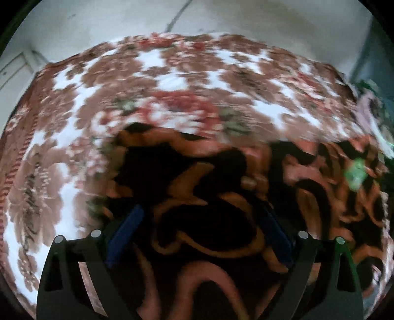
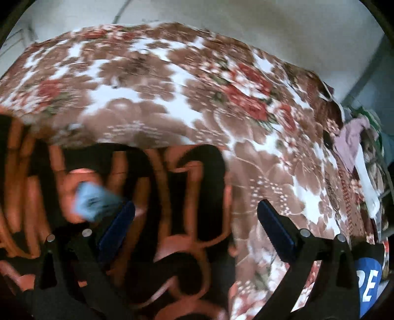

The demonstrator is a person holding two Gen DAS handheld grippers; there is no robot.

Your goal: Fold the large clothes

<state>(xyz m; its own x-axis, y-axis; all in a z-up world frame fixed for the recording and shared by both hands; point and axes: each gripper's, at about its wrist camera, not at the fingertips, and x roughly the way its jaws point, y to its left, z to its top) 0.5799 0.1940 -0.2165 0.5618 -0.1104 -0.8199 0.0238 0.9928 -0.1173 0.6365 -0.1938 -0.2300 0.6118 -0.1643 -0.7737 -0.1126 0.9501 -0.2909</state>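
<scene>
A black garment with orange-pink swirls (image 1: 209, 221) lies on a floral bedspread (image 1: 172, 81). My left gripper (image 1: 202, 219) hangs open just above the garment's middle, its blue pads wide apart, nothing between them. In the right wrist view the same garment (image 2: 152, 197) fills the lower left, with a light blue patch (image 2: 93, 199) on it. My right gripper (image 2: 195, 211) is open over the garment's right edge, where it meets the bedspread (image 2: 184, 86). Both views are blurred by motion.
The bed with its brown, white and red flowers fills both views. A pale wall (image 1: 221, 14) stands behind it. At the right edge of the bed hangs a pile of other clothes (image 2: 357, 147). A blue object with white letters (image 2: 368, 283) sits at the lower right.
</scene>
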